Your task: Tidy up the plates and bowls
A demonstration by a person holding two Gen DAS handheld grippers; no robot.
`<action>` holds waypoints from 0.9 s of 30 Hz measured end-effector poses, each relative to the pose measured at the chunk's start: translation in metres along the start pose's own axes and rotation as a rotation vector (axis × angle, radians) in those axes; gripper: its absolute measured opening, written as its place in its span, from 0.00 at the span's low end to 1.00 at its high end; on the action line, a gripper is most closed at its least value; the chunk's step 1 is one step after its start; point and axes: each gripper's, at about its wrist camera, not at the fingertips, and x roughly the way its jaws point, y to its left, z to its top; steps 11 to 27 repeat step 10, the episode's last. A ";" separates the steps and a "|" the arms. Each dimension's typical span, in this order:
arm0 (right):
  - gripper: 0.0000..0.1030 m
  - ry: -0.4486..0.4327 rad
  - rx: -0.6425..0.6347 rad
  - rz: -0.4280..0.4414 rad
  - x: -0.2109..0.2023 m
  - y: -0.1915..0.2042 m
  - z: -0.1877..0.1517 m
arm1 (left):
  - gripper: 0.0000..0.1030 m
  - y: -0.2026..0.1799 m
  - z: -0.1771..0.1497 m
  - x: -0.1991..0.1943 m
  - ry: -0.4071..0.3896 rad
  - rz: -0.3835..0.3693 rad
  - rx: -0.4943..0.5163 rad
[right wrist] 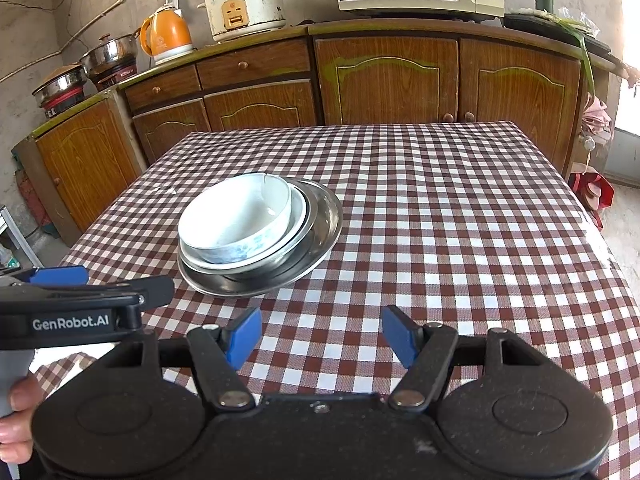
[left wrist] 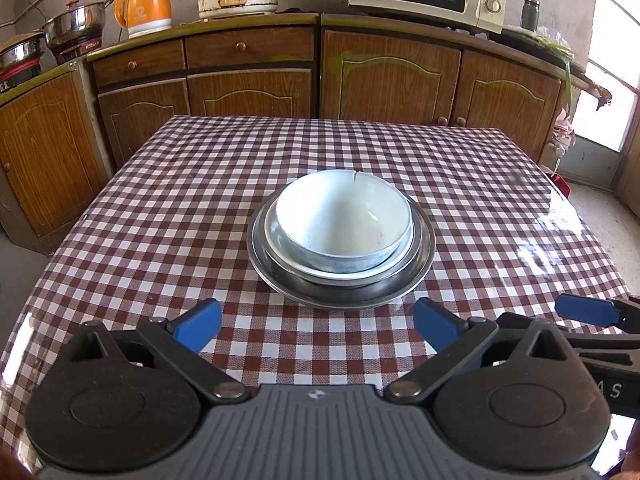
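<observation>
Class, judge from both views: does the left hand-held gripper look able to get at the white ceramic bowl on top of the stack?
Probably yes. The left hand-held gripper stands open, with only bare checked tablecloth between it and the white ceramic bowl, which sits uncovered atop the stack on the steel plate.

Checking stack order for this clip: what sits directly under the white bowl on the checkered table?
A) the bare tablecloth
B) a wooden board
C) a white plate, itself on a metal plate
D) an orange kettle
C: the white bowl rests in a white plate, which lies inside a wider metal plate on the checkered table; both grippers stand clear of the stack.
</observation>
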 end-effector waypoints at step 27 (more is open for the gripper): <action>0.77 0.008 0.006 0.000 0.004 0.000 -0.001 | 1.00 0.002 0.000 0.006 0.015 -0.012 -0.012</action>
